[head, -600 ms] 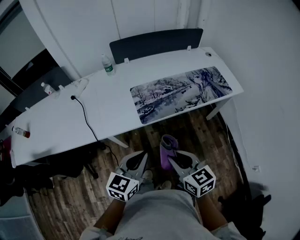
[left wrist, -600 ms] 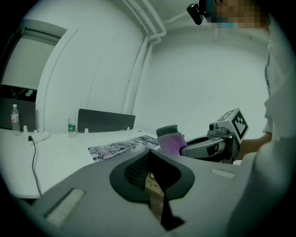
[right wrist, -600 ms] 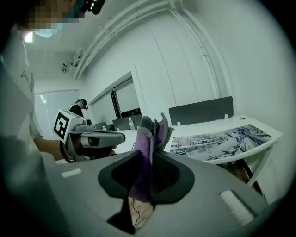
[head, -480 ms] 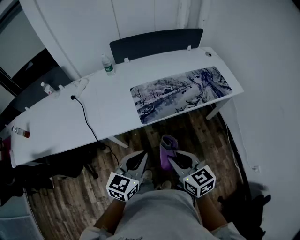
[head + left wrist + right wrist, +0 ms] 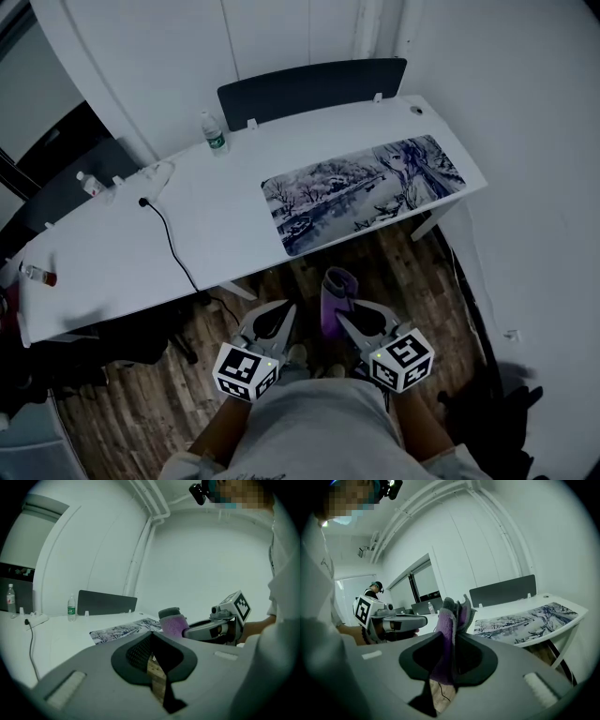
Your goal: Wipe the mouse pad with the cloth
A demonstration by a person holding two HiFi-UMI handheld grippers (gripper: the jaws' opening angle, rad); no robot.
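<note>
We find on the desk (image 5: 216, 216): mouse pad (image 5: 366, 192) on the right half; cable (image 5: 169, 234) left of it; bottle (image 5: 214, 132) behind, at the far edge. Before the desk: left gripper (image 5: 283, 311) and right gripper (image 5: 343, 321) side by side, with the cloth (image 5: 336, 295) between the right one's jaws.

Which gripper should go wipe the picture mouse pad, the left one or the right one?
The right gripper, I think. It is shut on the purple cloth, while the left gripper is shut with nothing in it. The mouse pad also lies toward the right end of the desk.
</note>
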